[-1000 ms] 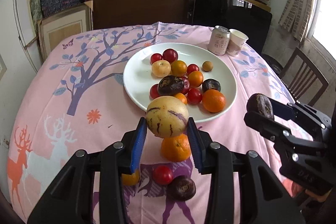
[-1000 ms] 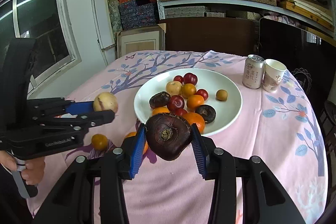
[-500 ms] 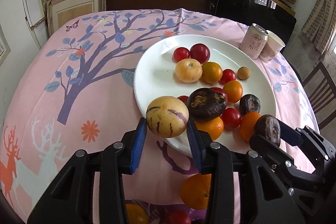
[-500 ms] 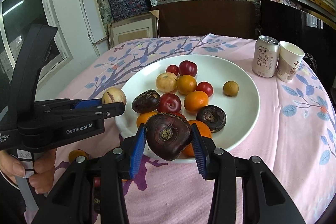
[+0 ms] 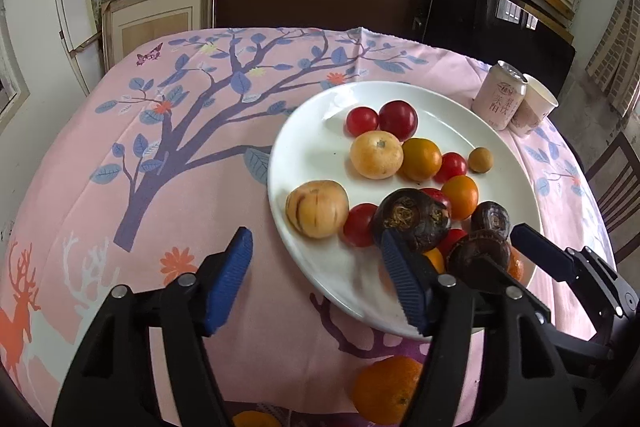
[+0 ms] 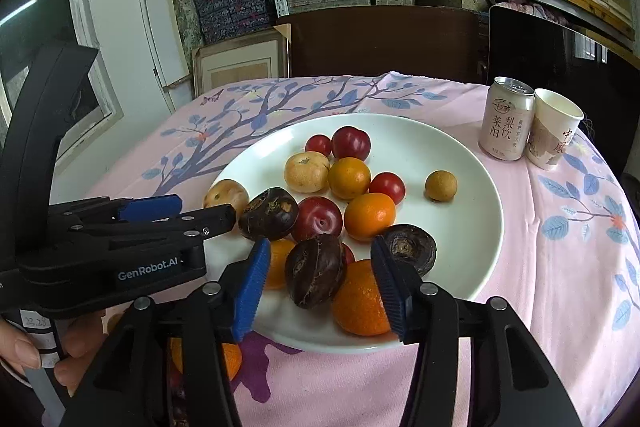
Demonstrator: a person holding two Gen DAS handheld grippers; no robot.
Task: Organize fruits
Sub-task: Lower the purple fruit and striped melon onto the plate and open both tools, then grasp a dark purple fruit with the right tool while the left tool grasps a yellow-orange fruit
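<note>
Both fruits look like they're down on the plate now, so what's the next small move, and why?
Probably lift both grippers clear. The left gripper is opening with the striped yellow fruit free on the white plate; the right gripper is opening around the dark fruit, which rests on the pile.

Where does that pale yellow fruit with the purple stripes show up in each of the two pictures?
Left wrist view: the striped yellow fruit lies on the left part of the white plate, near the middle of the picture.
Right wrist view: the same fruit peeks out at the plate's left rim, left of centre, partly hidden behind the left claw.
Shared landmark: the pink drink can beyond the plate.
</note>
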